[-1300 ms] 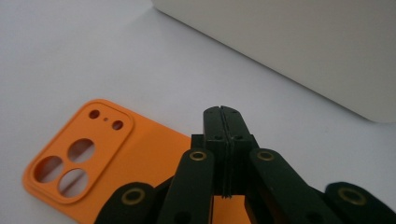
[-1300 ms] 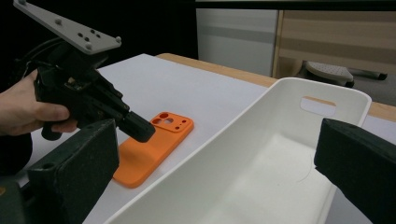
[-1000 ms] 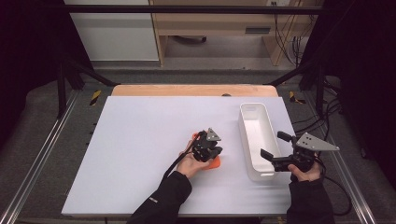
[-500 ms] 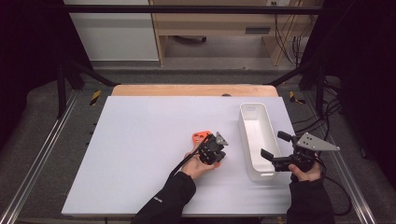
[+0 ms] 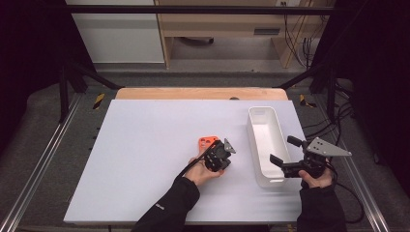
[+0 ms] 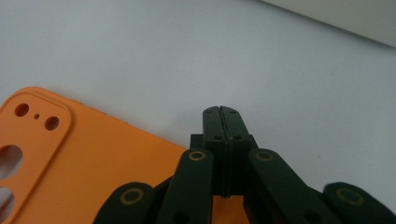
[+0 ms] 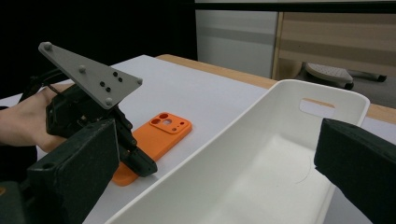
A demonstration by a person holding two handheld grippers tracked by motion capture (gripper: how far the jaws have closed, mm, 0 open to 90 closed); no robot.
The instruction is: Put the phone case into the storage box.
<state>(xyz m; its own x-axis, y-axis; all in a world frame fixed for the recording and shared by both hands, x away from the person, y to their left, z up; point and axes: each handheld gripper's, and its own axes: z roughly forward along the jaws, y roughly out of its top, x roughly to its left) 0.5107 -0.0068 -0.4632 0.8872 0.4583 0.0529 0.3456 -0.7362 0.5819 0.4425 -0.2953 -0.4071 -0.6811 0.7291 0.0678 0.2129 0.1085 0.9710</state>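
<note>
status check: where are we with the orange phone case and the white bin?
Done: nothing yet; the white bin looks empty. In hand: the left gripper is down at the orange phone case, jaws shut, the case flat on the table; whether they pinch its edge I cannot tell. The right gripper waits open at the bin's near end. Left, presumably: lift the case and drop it in the bin.

Wide-spread right gripper fingers framed a white bin; left gripper met an orange case.
</note>
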